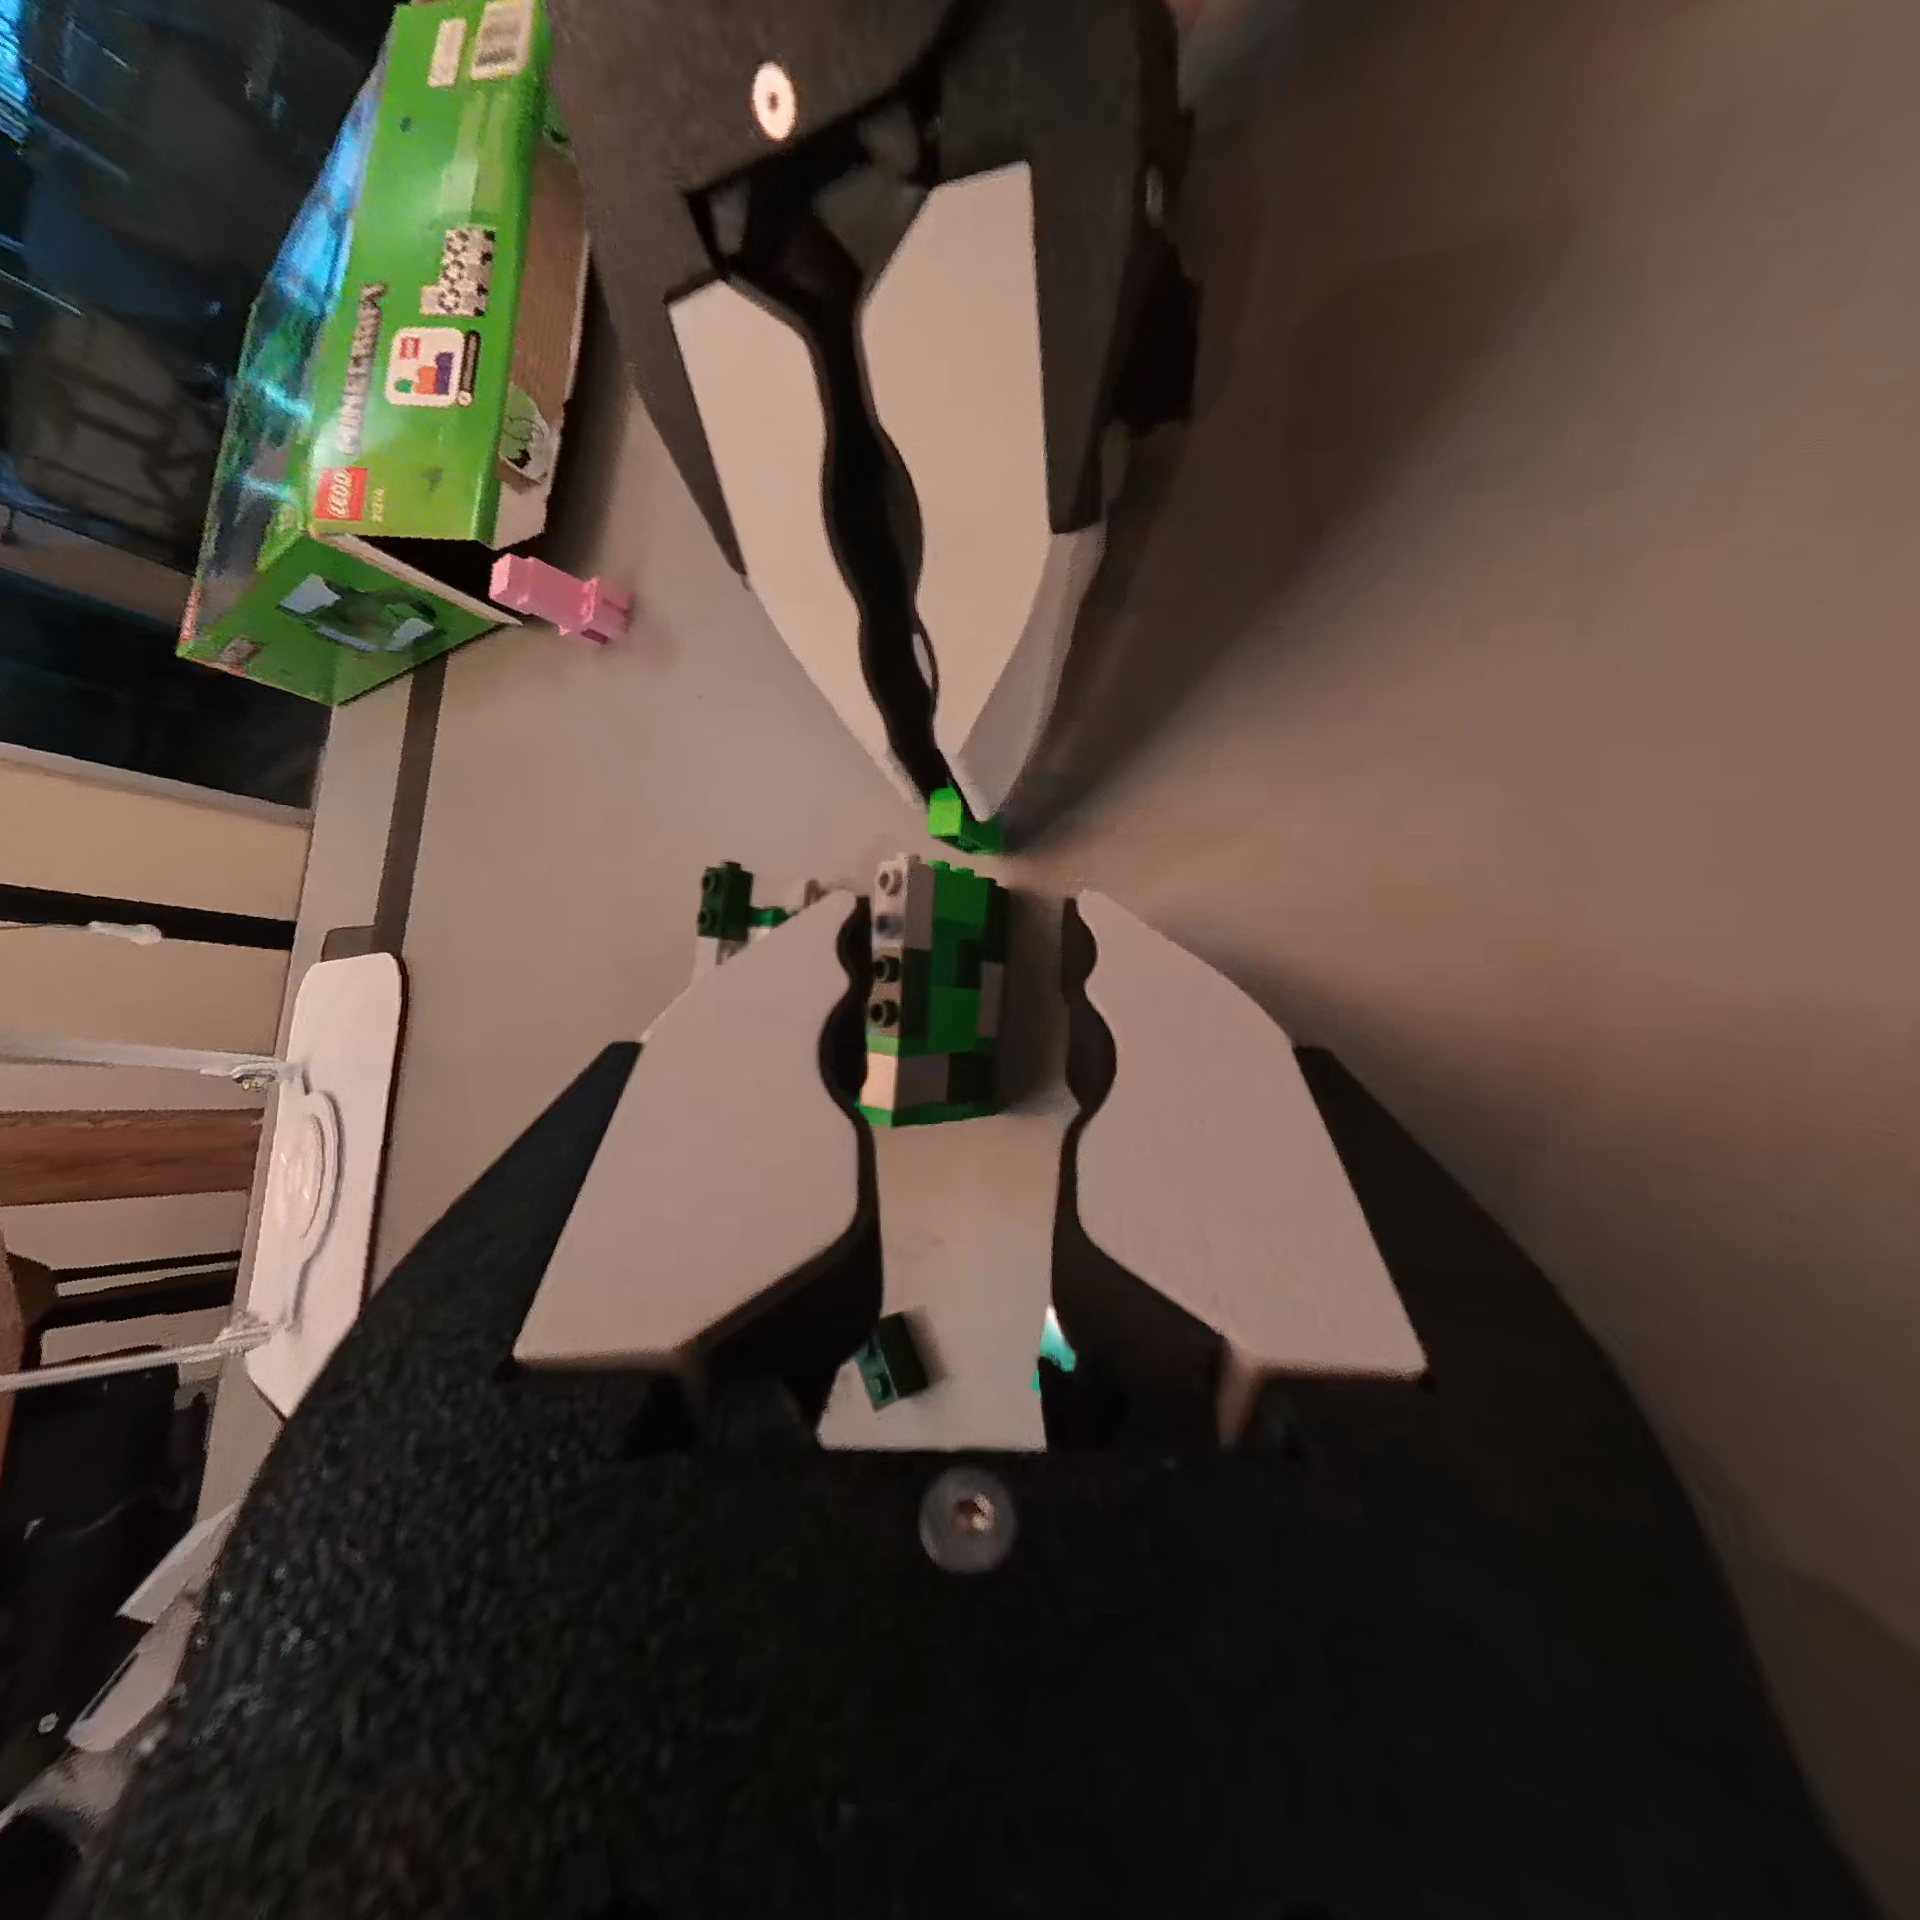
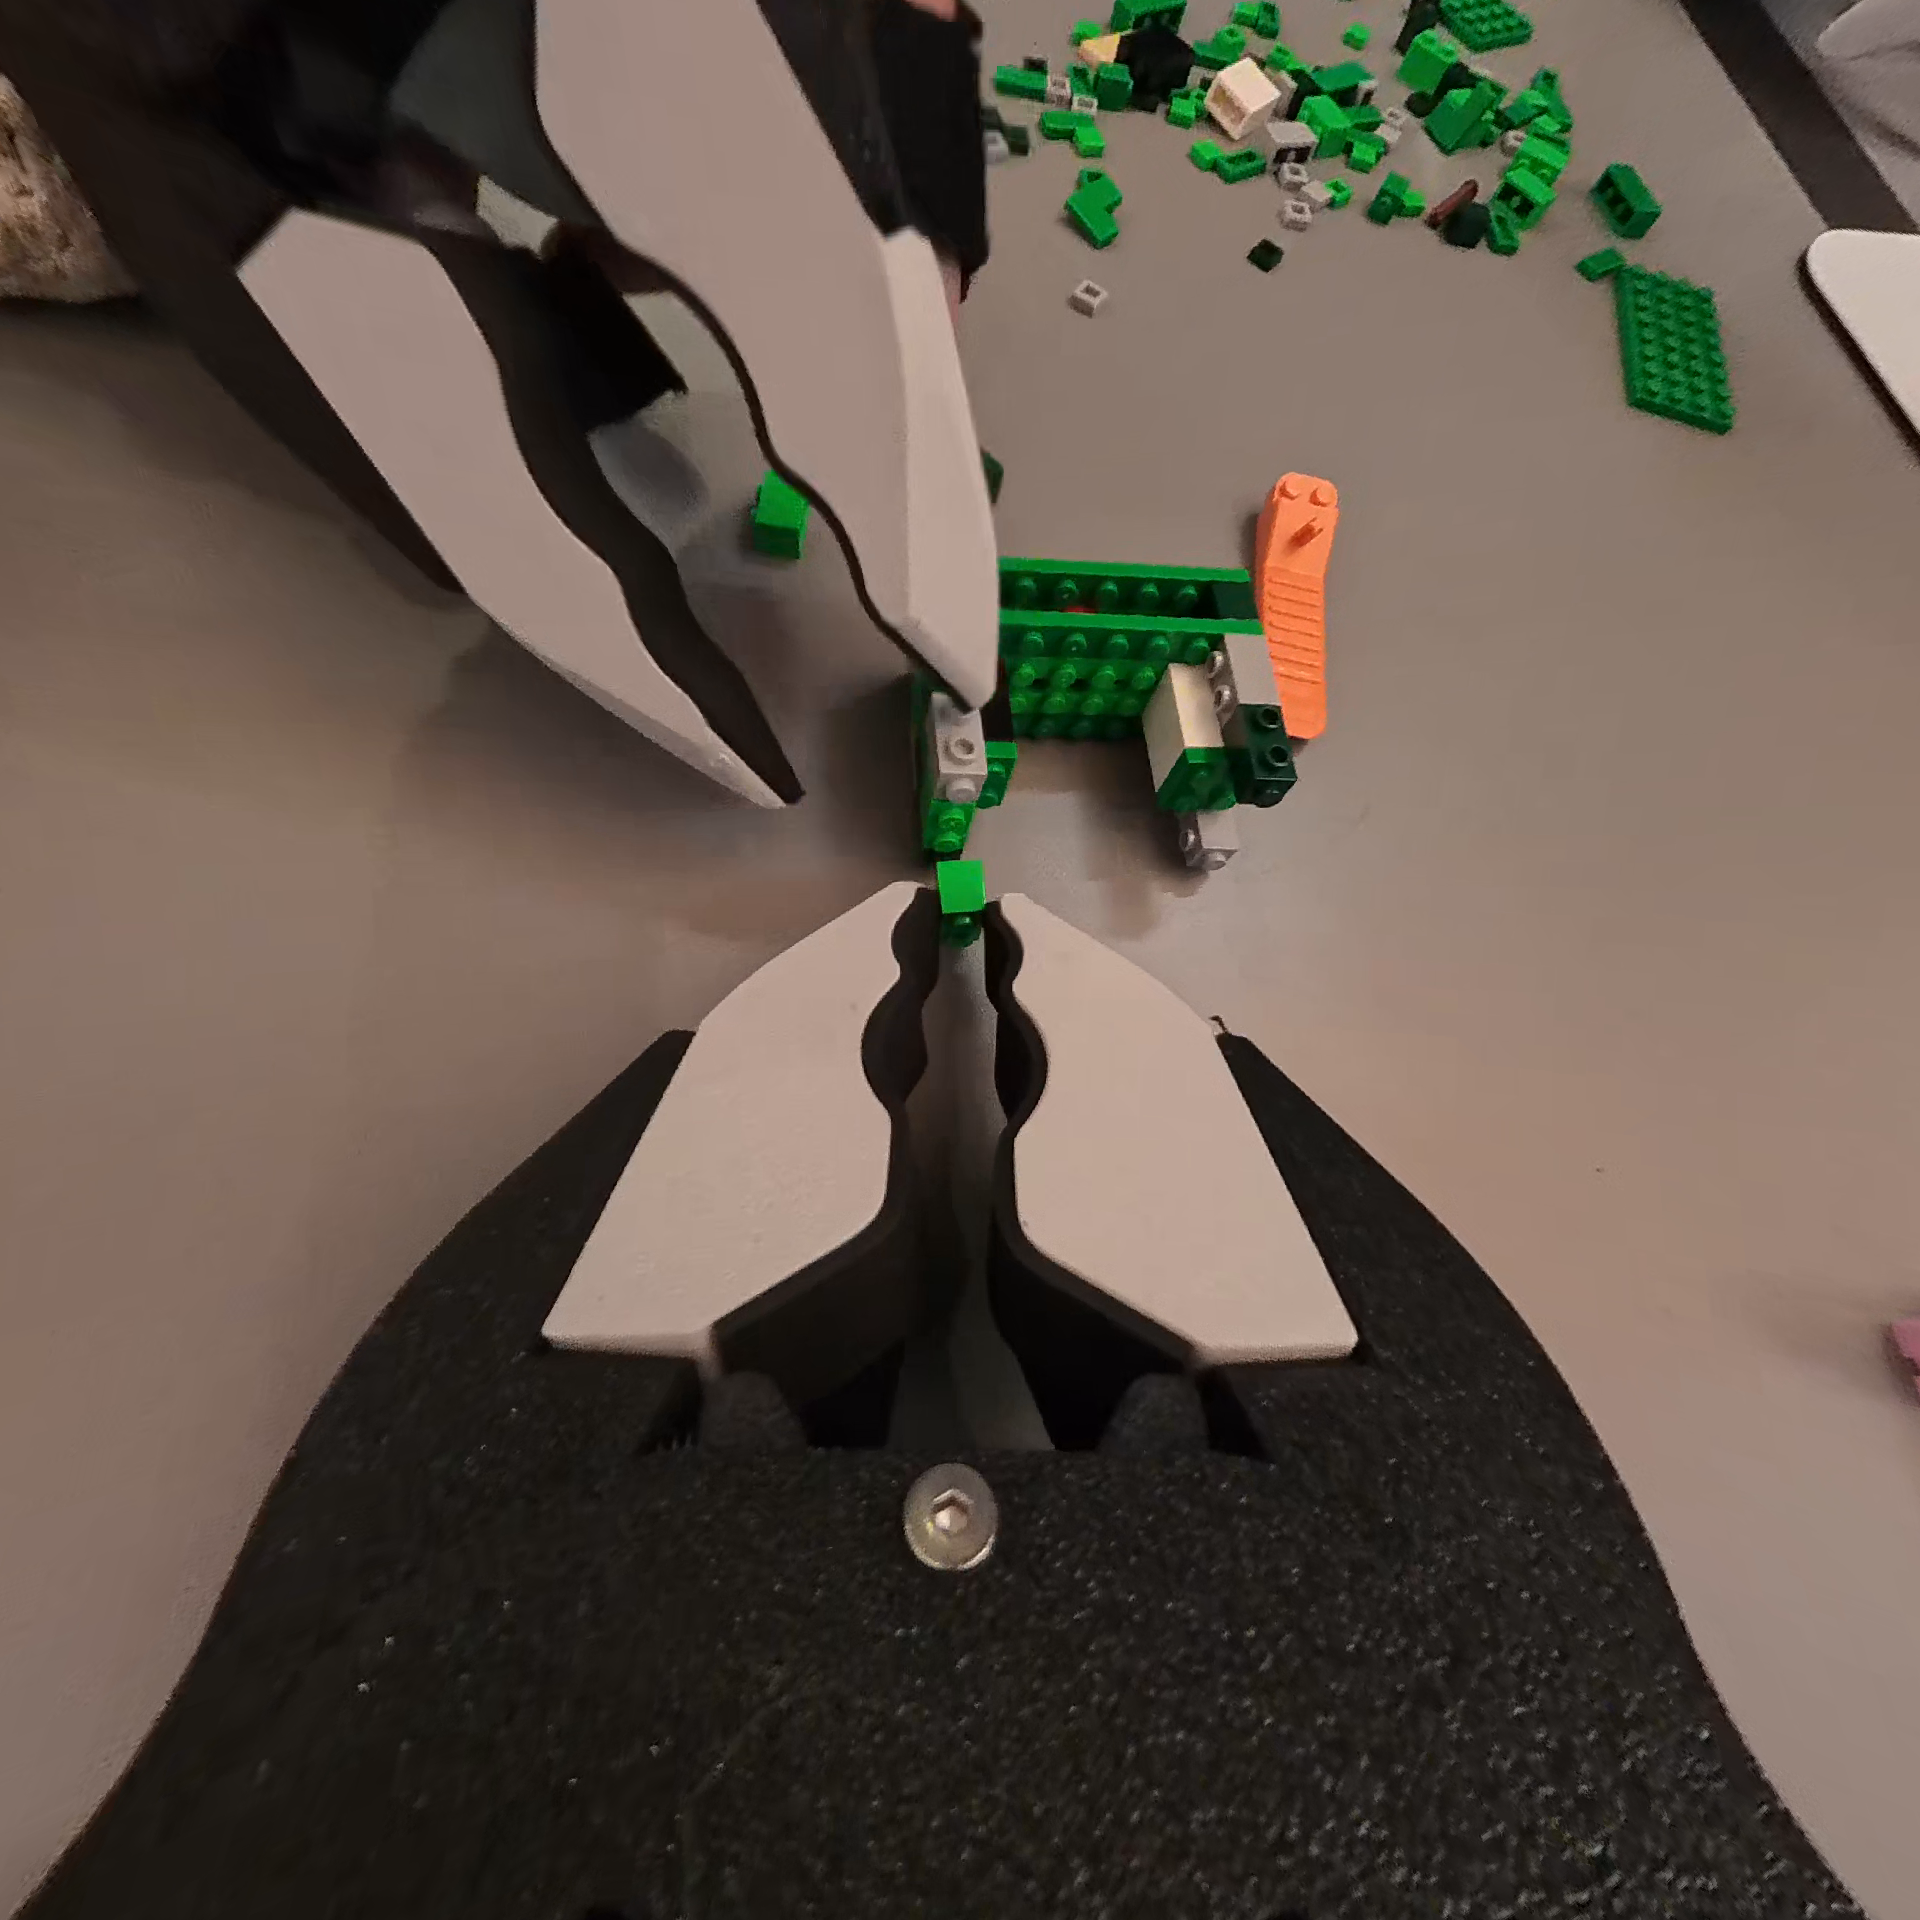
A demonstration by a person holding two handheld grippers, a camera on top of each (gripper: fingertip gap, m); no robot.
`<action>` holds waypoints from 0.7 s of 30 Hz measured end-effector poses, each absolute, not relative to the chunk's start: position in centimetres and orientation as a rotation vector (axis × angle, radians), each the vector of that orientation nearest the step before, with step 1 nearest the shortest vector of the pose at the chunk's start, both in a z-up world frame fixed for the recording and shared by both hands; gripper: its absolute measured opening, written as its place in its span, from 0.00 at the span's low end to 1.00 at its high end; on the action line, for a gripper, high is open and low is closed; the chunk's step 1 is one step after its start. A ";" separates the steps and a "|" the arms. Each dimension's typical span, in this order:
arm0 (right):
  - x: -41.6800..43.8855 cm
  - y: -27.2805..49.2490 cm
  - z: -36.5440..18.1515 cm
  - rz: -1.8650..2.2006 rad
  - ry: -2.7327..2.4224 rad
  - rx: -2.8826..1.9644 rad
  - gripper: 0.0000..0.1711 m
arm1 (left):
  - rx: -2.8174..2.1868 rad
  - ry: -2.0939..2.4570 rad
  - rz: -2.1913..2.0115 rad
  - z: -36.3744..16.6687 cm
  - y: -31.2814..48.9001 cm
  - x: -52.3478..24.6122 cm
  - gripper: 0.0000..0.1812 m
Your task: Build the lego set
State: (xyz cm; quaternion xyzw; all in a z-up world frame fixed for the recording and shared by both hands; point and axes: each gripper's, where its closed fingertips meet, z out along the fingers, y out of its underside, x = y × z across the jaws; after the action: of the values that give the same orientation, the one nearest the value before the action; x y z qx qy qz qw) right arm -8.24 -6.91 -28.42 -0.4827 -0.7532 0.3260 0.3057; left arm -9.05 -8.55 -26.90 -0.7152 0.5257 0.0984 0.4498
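Note:
A small green and grey lego assembly (image 1: 940, 997) lies on the grey table between the fingers of my left gripper (image 1: 966, 914). The gripper is open; the assembly rests against one finger and stands apart from the other. In the right wrist view the same assembly (image 2: 961, 774) sits under the left gripper (image 2: 873, 748). My right gripper (image 2: 956, 904) is shut on a small bright green brick (image 2: 958, 888), held right at the assembly's near end. The left wrist view shows the right gripper (image 1: 961, 805) and that brick (image 1: 951, 816) from the top.
A larger green build (image 2: 1112, 655) with an orange brick separator (image 2: 1294, 603) lies just beyond. A pile of loose bricks (image 2: 1330, 114) and a green plate (image 2: 1673, 343) lie farther back. A green box (image 1: 395, 343), a pink piece (image 1: 566, 603) and a dark green brick (image 1: 891, 1356) are nearby.

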 end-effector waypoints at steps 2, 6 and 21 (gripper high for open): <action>-8.3 -6.8 -28.4 0.863 -1.988 -1.295 0.05 | -1.773 1.302 0.252 -27.2 -8.5 -9.2 0.19; -8.6 -7.1 -28.8 0.846 -2.015 -1.304 0.05 | -1.772 1.290 0.237 -27.2 -8.6 -9.2 0.19; -8.7 -7.4 -28.6 0.877 -1.998 -1.326 0.05 | -1.779 1.237 0.210 -27.2 -8.4 -9.2 0.19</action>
State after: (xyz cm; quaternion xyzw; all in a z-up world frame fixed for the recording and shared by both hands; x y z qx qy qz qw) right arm -8.74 -7.43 -28.57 -0.4971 -0.7488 0.3289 0.2899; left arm -9.20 -8.40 -27.24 -0.7240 0.5033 0.0856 0.4639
